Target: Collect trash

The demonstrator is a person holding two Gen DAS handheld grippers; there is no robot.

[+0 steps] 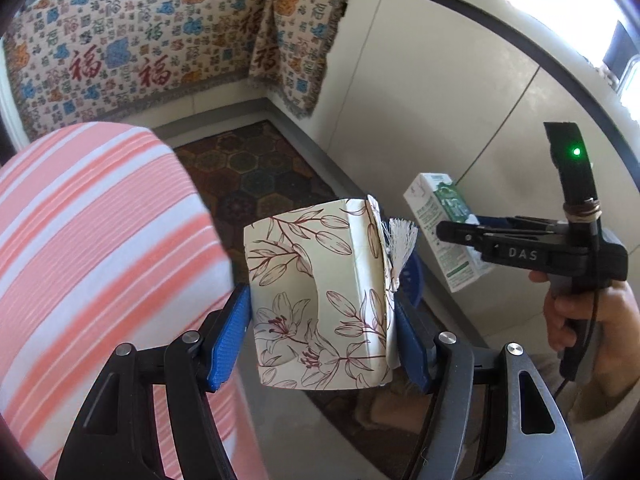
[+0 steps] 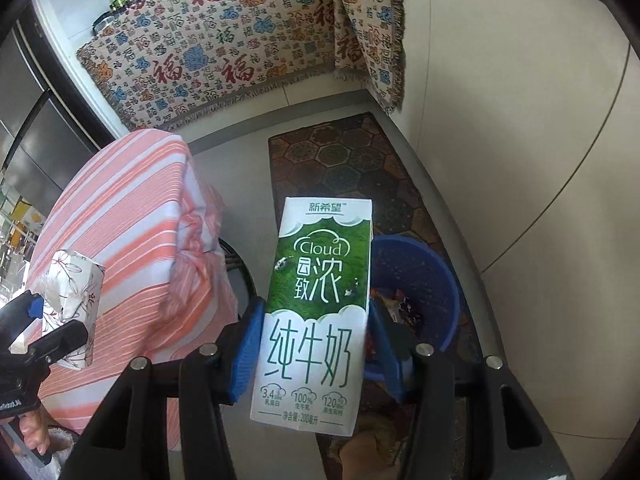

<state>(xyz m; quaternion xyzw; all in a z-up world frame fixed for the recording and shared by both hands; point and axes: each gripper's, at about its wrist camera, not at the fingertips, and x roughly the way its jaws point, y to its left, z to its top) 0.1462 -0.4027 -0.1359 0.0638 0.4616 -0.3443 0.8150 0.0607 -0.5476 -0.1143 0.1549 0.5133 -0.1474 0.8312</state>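
1. Trash here is two cartons, each clamped in its own gripper above the floor near a blue basket [image 2: 416, 280], the landmark for what follows.
2. A green-and-white milk carton [image 2: 316, 320] stands upright between the blue pads of the right gripper [image 2: 316, 354]; the pads press on its two narrow sides, so the jaws are closed on it.
3. In the right wrist view this carton hangs just to the left of the basket and overlaps its near rim.
4. The basket sits on a dark mat with hexagon patterns [image 2: 352, 160] and holds some mixed scraps, too small to make out.
5. A cream tissue box printed with lilies [image 1: 320, 300] is gripped in the left gripper [image 1: 320, 336], blue pads tight against two opposite sides; white tissue pokes out of its torn top.
6. In the right wrist view the tissue box is well to the left of the basket, in front of a table draped in a pink-and-white striped cloth [image 2: 120, 220].
7. That table stands left of the basket, beside the mat.
8. Beyond the basket, a patterned throw with red characters [image 2: 224, 40] hangs over the far counter.
9. To the right of the basket run plain pale cabinet fronts [image 2: 520, 140].
10. A hand [image 1: 588, 320] holds the right gripper's handle in the left wrist view.
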